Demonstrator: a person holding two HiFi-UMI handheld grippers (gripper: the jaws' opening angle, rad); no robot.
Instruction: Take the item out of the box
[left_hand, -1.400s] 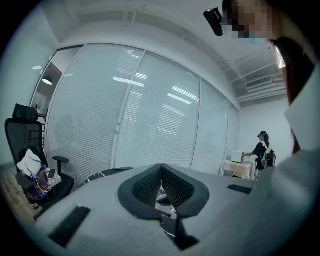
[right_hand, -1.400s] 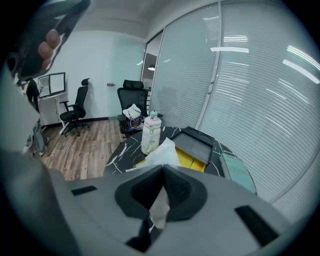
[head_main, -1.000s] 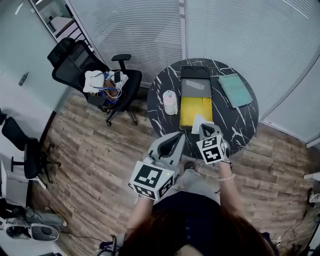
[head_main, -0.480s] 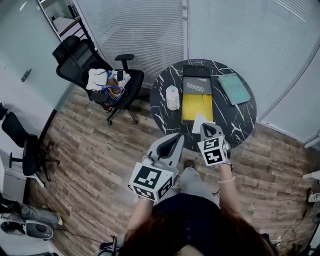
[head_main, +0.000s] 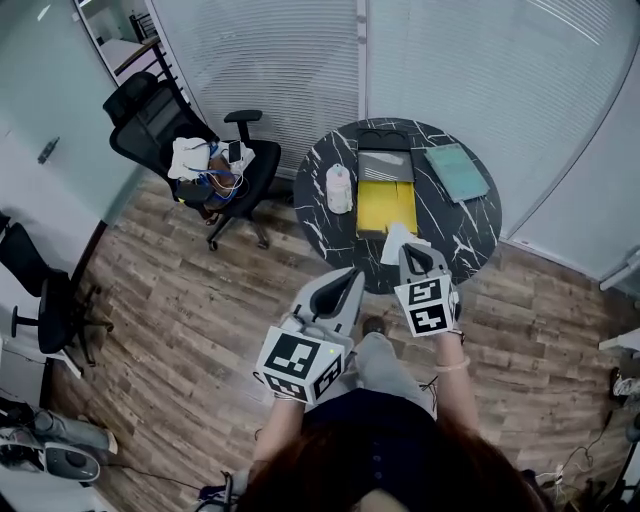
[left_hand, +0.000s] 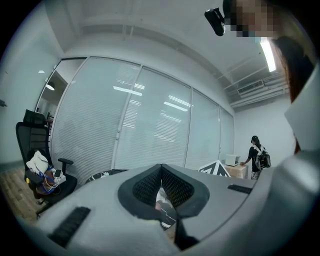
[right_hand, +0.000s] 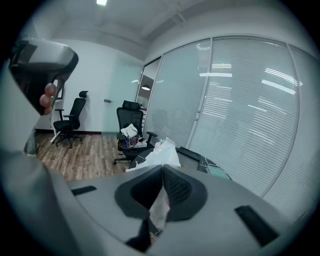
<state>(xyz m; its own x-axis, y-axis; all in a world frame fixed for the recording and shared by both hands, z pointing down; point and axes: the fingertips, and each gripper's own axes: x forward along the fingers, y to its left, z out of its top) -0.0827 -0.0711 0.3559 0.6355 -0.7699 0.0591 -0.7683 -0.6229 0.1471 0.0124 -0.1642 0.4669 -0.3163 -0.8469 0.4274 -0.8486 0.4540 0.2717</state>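
An open box (head_main: 387, 185) with a black lid, grey inner tray and yellow flap lies on the round black marble table (head_main: 318, 225). My right gripper (head_main: 411, 252) hovers over the table's near edge, shut on a crumpled white bag-like item (head_main: 396, 240). In the right gripper view this white item (right_hand: 163, 151) sticks up past the closed jaws of the right gripper (right_hand: 162, 168). My left gripper (head_main: 351, 276) is held off the table's near-left edge, above the wood floor. Its jaws meet at the tips, and the left gripper (left_hand: 161, 166) holds nothing.
A teal notebook (head_main: 457, 172) lies right of the box and a white bottle (head_main: 340, 188) stands left of it. A black office chair (head_main: 190, 155) piled with cloth and cables is at the left. Glass walls with blinds run behind the table. A person (left_hand: 257, 156) stands far off.
The table has slid slightly up and away in the head view. Both grippers keep their pose, and the right one still grips the white item.
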